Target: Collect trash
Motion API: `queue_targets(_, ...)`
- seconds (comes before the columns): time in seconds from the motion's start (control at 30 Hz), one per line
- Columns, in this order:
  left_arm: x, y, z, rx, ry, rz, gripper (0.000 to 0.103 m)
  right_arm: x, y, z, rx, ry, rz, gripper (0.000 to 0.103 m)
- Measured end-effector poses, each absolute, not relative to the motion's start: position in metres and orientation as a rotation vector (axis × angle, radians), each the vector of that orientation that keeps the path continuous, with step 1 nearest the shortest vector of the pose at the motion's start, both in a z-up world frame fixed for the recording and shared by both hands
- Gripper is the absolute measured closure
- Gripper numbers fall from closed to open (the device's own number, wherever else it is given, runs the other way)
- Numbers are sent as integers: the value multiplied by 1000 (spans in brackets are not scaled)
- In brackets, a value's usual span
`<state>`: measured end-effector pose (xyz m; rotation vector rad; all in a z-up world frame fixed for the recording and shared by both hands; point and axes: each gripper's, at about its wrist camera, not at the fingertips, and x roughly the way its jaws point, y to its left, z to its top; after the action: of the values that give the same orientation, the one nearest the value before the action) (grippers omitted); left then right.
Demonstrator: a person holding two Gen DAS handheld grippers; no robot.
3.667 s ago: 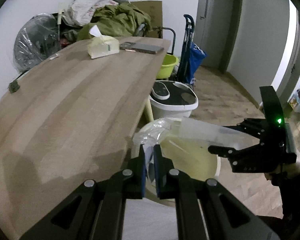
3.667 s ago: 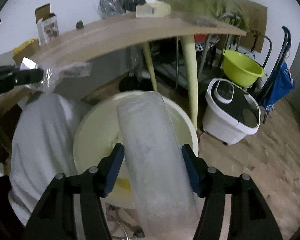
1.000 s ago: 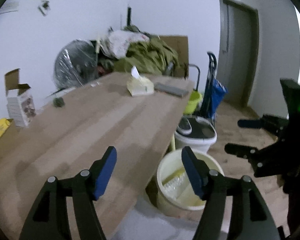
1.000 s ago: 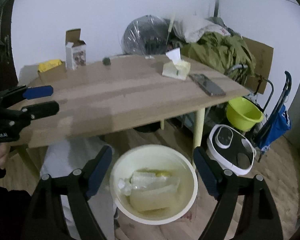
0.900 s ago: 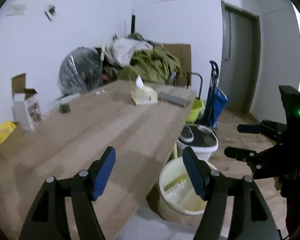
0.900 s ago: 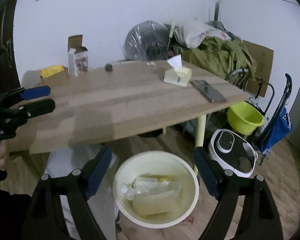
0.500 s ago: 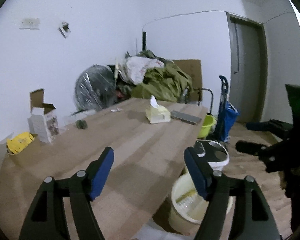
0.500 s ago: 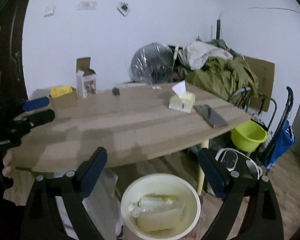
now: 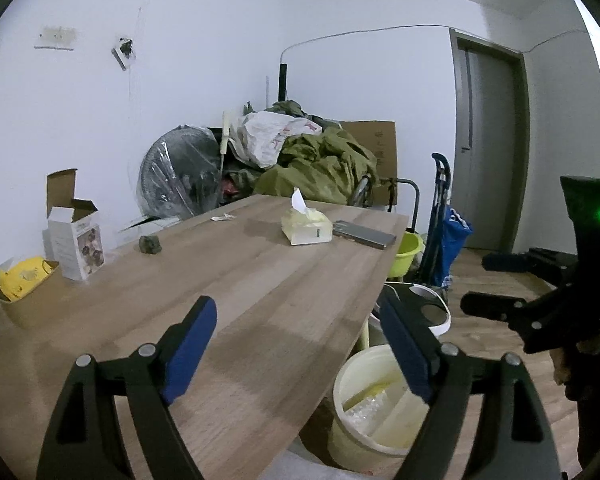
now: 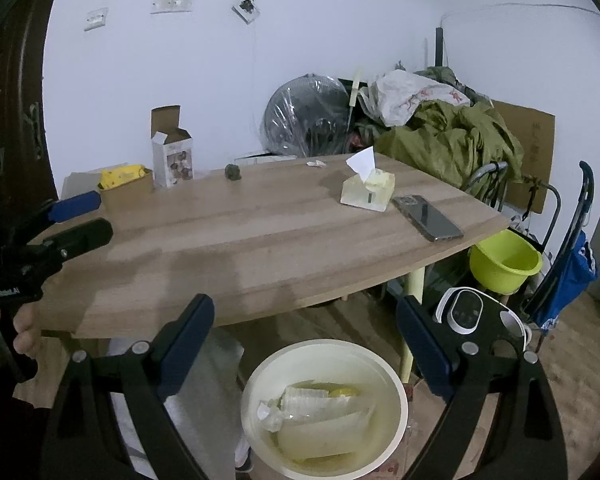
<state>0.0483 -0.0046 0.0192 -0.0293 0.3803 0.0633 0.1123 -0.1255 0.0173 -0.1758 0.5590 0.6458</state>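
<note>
1. Two views differ: only the right wrist view looks straight down into the cream bin (image 10: 396,390) and at the clear crumpled plastic wrap (image 10: 320,408) lying inside; the left wrist view sees just part of it, on the floor beside the table (image 9: 260,280).
2. Left gripper (image 9: 300,344) has just been opening, jaws wide, nothing between them.
3. Right gripper (image 10: 306,344) has also spread fully and holds nothing, above the bin.
4. Still on the table: a tissue pack (image 10: 368,190) and a phone (image 10: 428,212).
</note>
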Motion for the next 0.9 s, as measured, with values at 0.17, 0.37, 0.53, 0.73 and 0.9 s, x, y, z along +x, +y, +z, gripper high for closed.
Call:
queue_targets(0.17,54,-2,15,-42,389,60,19,116,-126,14,-175,567,643,11)
queue_targets(0.37,56,-2,13,-36,393,55,19,117,-123,12,-181,577,646,11)
queue_targets(0.53,56,-2,13,-26,397,64,19,118,-119,10,-194,582,647,11)
queue_targets(0.73,56,-2,12,-32,395,64,19,119,-119,11,-194,580,655,11)
queue_targets(0.9,55,-3,12,-33,398,59,19,119,-120,11,-192,583,652,11)
